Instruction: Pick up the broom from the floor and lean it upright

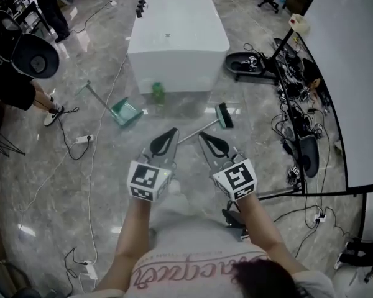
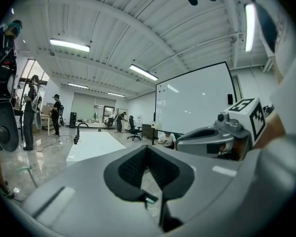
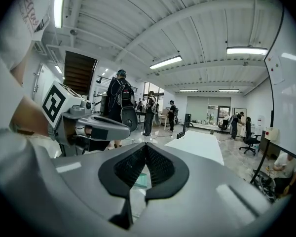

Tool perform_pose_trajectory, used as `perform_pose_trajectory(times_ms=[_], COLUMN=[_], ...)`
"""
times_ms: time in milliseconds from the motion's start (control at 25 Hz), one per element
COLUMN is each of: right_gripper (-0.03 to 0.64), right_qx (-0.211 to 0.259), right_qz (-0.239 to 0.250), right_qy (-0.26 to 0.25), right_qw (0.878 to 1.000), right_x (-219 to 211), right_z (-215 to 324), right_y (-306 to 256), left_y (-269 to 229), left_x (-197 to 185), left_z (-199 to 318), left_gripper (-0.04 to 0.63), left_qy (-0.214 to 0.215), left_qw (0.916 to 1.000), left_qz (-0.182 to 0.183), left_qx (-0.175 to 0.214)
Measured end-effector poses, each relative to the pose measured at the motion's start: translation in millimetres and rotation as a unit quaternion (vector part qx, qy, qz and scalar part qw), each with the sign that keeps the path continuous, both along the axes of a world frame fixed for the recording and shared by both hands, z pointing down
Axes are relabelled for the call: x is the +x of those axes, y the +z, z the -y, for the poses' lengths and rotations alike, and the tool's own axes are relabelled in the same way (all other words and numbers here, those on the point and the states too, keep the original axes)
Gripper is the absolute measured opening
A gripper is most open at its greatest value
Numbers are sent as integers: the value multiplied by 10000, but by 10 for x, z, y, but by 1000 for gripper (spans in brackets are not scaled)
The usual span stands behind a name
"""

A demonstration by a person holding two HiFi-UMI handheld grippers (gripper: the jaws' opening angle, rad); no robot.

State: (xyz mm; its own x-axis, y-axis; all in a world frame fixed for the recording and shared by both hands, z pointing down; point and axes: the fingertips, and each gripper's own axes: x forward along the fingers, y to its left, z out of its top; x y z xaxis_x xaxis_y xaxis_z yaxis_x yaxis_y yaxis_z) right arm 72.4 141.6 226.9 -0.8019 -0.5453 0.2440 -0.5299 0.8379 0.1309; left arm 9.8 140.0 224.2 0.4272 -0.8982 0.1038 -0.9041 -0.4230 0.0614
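Note:
The broom [image 1: 223, 115] lies on the glossy floor in the head view, its green head to the right and its thin handle running down-left until it passes behind my grippers. My left gripper [image 1: 172, 131] is held in the air above the handle, jaws shut with nothing between them. Just to its right my right gripper [image 1: 202, 136] is likewise shut and empty. In the left gripper view the left gripper [image 2: 147, 148] has its pads meeting at the tip. In the right gripper view the right gripper [image 3: 146, 146] looks the same. Both point almost level across the room.
A large white table [image 1: 177, 36] stands beyond the broom, with a green bottle [image 1: 157, 92] at its foot. A green dustpan [image 1: 125, 112] lies to the left. Cables, a stand and a whiteboard [image 1: 354, 73] fill the right side; a person [image 1: 12, 73] stands at left.

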Motion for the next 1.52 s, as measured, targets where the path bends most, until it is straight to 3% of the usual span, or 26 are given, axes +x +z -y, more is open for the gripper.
perform_pose_trajectory(times_ms=[280,400,520,720,920,1240,1520], right_gripper=[2,2,2,2,2,3,3], right_qx=[-134,-203,-437,-740,-982,-1030,-1243], right_qz=[-472,-784,-818,-955,-1314,-1980,-2502], right_qy=[-215,-361,-362,-586,-944,-1496,-1822], right_qw=[9986,9961,9950,9909,9819,9632,9427], right_x=[-230,-256,-238,-290,-316,-262,-397], right_z=[497,679,872,1198,1460,1836,1833], right_y=[185,395,594,974,1359,2210,3326], left_y=[245,412,593,998,1355,2073,3169], left_x=[-239,-253,-211,-210,-188,-390,-533], left_z=[465,638,821,1184,1518,2059,1930], left_gripper=[-2,-2,-2,-2,-2,-2,-2], left_qy=[10,217,428,321,144,-29,-58], left_qw=[9993,9982,9961,9921,9860,9804,9644], left_qz=[98,135,240,173,131,91,-30], left_qx=[-352,-545,-731,-1198,-1658,-1970,-2644])
